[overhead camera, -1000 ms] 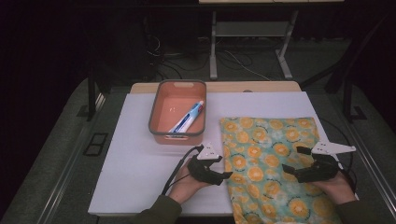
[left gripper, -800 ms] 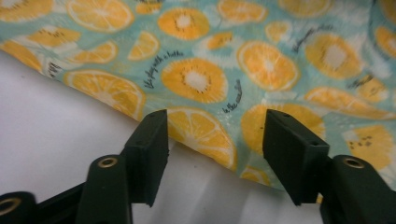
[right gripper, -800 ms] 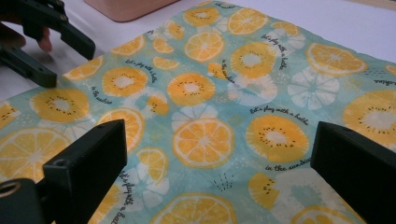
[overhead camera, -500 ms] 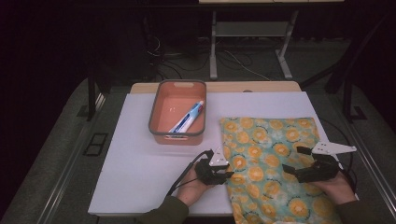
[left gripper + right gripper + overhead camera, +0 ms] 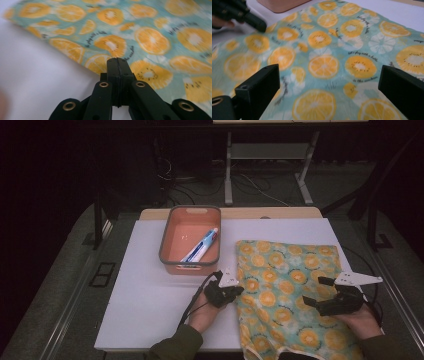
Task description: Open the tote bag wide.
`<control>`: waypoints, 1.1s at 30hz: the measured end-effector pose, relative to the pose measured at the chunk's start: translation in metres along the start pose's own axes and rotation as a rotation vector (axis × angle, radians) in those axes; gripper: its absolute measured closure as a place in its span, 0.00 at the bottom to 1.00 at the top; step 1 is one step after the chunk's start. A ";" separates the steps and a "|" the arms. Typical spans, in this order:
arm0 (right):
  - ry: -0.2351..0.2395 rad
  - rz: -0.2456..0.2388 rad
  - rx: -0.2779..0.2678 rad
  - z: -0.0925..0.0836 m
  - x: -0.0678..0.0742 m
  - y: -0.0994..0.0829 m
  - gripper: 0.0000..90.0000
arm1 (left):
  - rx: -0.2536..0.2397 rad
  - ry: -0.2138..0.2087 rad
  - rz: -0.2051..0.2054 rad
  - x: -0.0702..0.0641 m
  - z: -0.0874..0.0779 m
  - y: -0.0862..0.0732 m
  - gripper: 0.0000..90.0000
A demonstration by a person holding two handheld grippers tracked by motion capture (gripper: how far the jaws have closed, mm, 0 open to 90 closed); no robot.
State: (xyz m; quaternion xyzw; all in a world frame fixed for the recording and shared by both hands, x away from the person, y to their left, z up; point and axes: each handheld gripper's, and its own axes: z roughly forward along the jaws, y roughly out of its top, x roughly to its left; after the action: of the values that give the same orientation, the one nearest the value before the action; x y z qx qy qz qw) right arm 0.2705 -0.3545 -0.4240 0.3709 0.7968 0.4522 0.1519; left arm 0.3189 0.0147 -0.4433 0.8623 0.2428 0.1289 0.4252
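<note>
Two grippers are hovering at the cloth (image 5: 290, 290) lying on the table's (image 5: 150, 295) right half: left gripper (image 5: 239, 290) pressed closed at its left edge, right gripper (image 5: 315, 292) gaping wide above it.

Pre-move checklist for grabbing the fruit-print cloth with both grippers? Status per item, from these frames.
1. Cloth lies flat on the white table: ok, though its near end hangs over the table's front edge.
2. Left gripper at the cloth's left edge: ok.
3. Left gripper ready to take the cloth: not ok; its fingers are pressed shut, and whether fabric is between them cannot be told.
4. Right gripper open over the cloth: ok, fingers wide apart, nothing held.
5. Tray with tube apart from the cloth: ok.
6. Cables free of the cloth: cannot tell.
</note>
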 end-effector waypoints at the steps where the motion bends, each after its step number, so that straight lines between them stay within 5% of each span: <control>1: 0.003 -0.003 0.004 0.001 0.001 0.000 0.04 | -0.007 0.022 -0.007 0.004 0.001 0.001 0.99; 5: 0.001 -0.003 0.005 0.000 0.000 0.000 0.04 | -0.008 0.065 -0.047 0.015 0.009 0.000 0.97; 9: -0.001 -0.004 0.005 0.000 0.000 -0.001 0.04 | 0.011 0.067 -0.068 0.014 0.005 -0.002 0.71; 14: -0.006 -0.010 0.003 -0.001 0.000 -0.001 0.04 | 0.002 0.003 -0.100 0.005 -0.016 -0.003 0.49; 19: -0.008 -0.011 0.005 -0.001 0.000 -0.001 0.04 | 0.013 -0.065 -0.106 -0.011 -0.031 -0.008 0.38; 28: -0.010 -0.010 0.006 -0.001 0.001 -0.001 0.04 | 0.042 -0.149 -0.084 -0.031 -0.049 -0.029 0.30; 33: -0.009 -0.013 0.009 0.000 0.001 -0.001 0.04 | 0.101 -0.192 -0.087 -0.038 -0.045 -0.037 0.28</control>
State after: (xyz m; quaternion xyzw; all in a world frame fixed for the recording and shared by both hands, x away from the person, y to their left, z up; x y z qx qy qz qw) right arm 0.2692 -0.3542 -0.4246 0.3684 0.8005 0.4458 0.1570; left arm 0.2554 0.0439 -0.4464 0.8796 0.2444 0.0147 0.4079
